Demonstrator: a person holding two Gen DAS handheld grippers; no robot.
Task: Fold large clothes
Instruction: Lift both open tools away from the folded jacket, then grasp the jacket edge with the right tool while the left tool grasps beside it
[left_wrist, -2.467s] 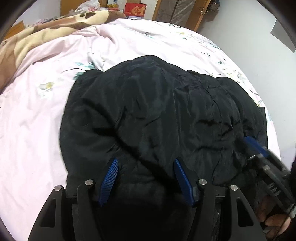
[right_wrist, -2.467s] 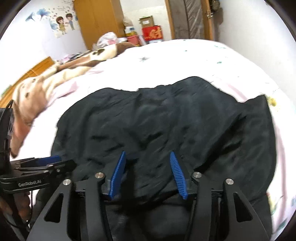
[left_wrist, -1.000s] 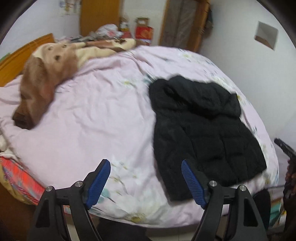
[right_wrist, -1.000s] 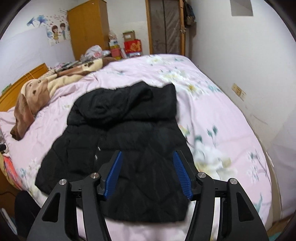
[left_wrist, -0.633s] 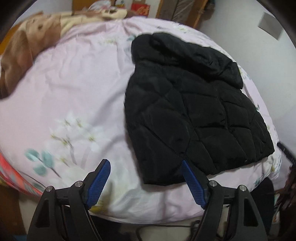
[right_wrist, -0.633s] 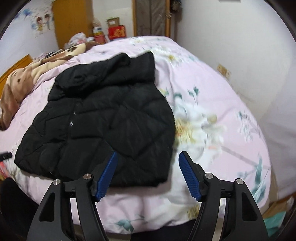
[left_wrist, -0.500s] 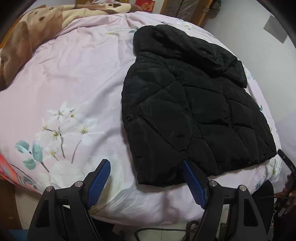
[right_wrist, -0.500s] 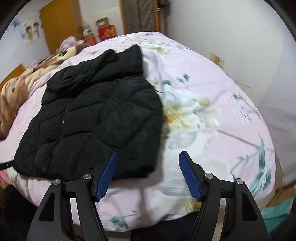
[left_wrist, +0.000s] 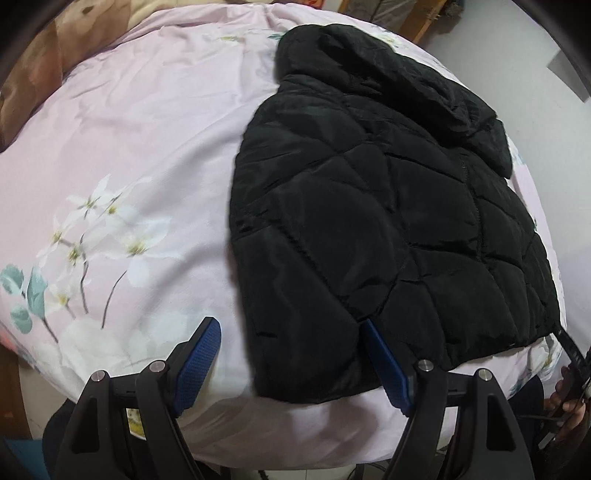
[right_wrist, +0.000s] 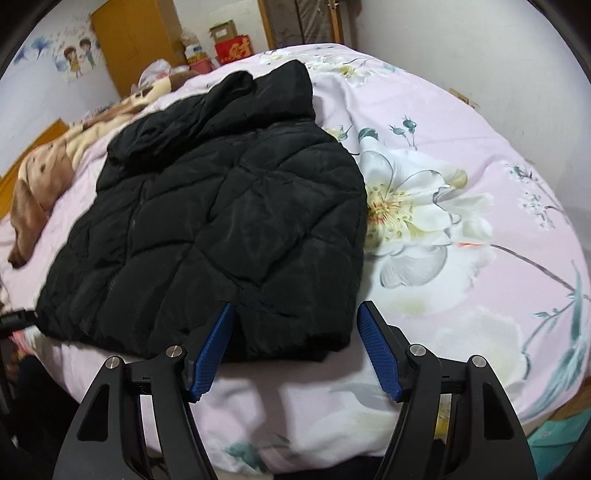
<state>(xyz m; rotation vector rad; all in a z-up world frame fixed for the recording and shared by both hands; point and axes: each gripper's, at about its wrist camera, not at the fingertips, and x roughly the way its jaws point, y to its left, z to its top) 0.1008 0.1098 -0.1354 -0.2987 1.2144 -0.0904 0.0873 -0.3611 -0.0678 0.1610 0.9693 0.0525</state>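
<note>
A black quilted hooded jacket (left_wrist: 376, 206) lies flat on the pink flowered bedspread (left_wrist: 122, 155), hood toward the far side, hem at the near bed edge. My left gripper (left_wrist: 291, 360) is open and empty, hovering at the hem's left corner. My right gripper (right_wrist: 295, 341) is open and empty, hovering at the hem's right corner of the jacket (right_wrist: 221, 221). The right gripper's tip shows at the left wrist view's right edge (left_wrist: 572, 350).
A brown and cream plush blanket (right_wrist: 40, 177) lies at the far left of the bed. A wooden wardrobe (right_wrist: 136, 44), red boxes (right_wrist: 232, 50) and a door stand beyond the bed. A white wall runs along the right side.
Both grippers have come down and in toward the jacket's hem at the near edge of the bed. Both jaws stay open. The jacket has not moved.
</note>
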